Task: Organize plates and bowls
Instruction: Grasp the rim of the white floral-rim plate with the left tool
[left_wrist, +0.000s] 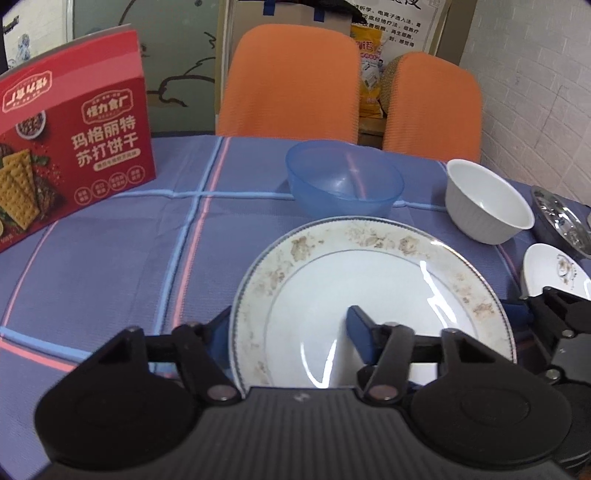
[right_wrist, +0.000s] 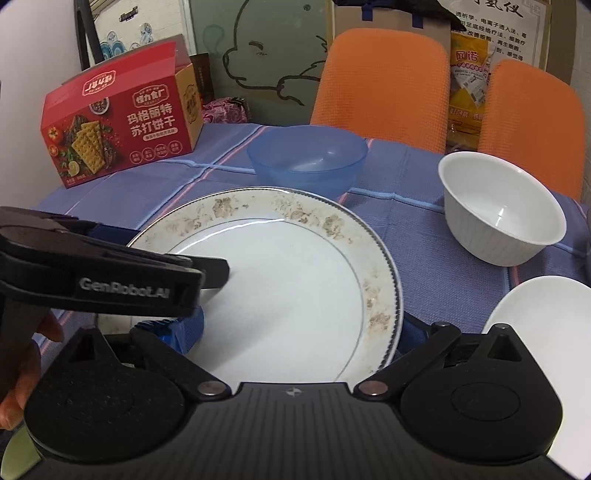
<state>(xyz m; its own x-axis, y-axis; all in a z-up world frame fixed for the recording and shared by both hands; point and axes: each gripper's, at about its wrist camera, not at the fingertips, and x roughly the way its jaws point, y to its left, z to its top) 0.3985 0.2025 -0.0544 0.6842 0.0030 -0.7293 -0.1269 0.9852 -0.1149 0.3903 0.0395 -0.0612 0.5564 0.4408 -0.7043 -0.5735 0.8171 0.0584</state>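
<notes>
A large white plate with a brown flower rim (left_wrist: 373, 291) (right_wrist: 280, 280) lies on the blue tablecloth in front of both grippers. My left gripper (left_wrist: 291, 339) is open and straddles the plate's left rim, one finger on top and one outside. My right gripper (right_wrist: 299, 332) is open and straddles the plate's right rim the same way. The left gripper also shows in the right wrist view (right_wrist: 207, 273), reaching over the plate from the left. A blue plastic bowl (left_wrist: 343, 179) (right_wrist: 306, 158) stands behind the plate. A white ribbed bowl (left_wrist: 487, 201) (right_wrist: 502, 208) stands to the right.
A red cracker box (left_wrist: 70, 136) (right_wrist: 122, 129) stands at the back left. A small white plate (left_wrist: 557, 271) (right_wrist: 546, 332) and a glass dish (left_wrist: 561, 221) lie at the right. Two orange chairs (left_wrist: 291, 81) (right_wrist: 380, 85) stand behind the table.
</notes>
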